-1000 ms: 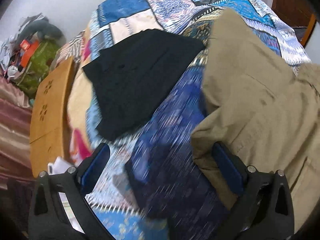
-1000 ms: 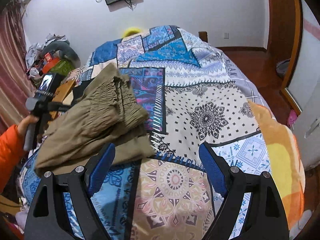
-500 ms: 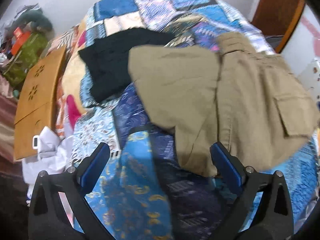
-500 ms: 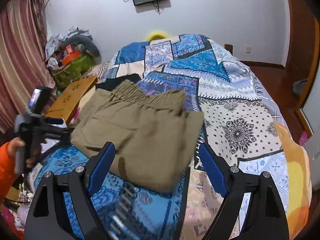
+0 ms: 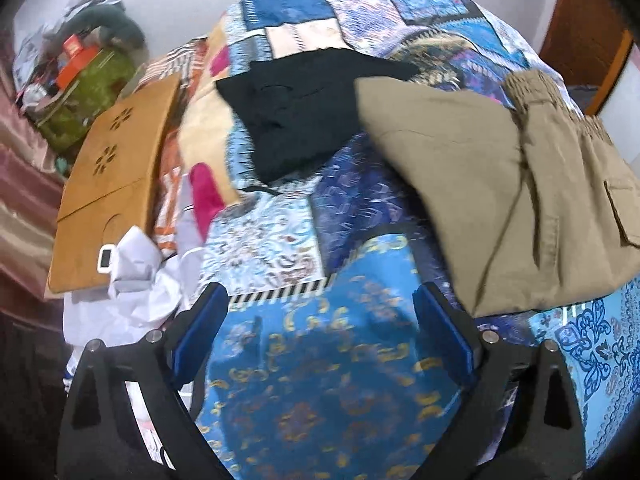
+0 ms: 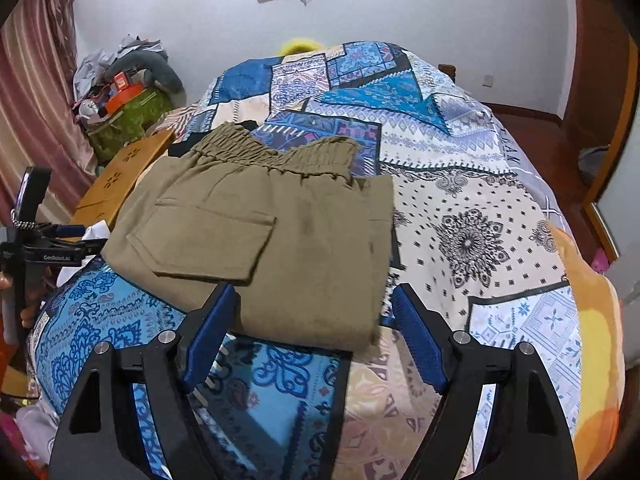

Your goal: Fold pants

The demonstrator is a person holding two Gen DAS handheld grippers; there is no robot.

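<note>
We count two garments on the bed [image 6: 480, 208]: one pair of khaki pants [image 6: 272, 240], folded into a thick rectangle with its elastic waistband toward the head of the bed, and one black garment [image 5: 304, 108] lying flat beyond it, nearer the bed's left edge. The pants rest on the patchwork quilt [image 5: 312, 380] near the foot of the bed, one flap pocket showing on top.

We hold two tools. The left tool [image 5: 320, 336] hangs over bare quilt with its jaws apart, having just narrowed a little, nothing between them; the pants lie beside its right finger. The right tool [image 6: 312, 324] has its jaws apart too, just closing slightly, the near edge of the pants lying between the blue pads without being pinched.

Beside the bed's left edge stands one wooden board [image 5: 112, 184].
</note>
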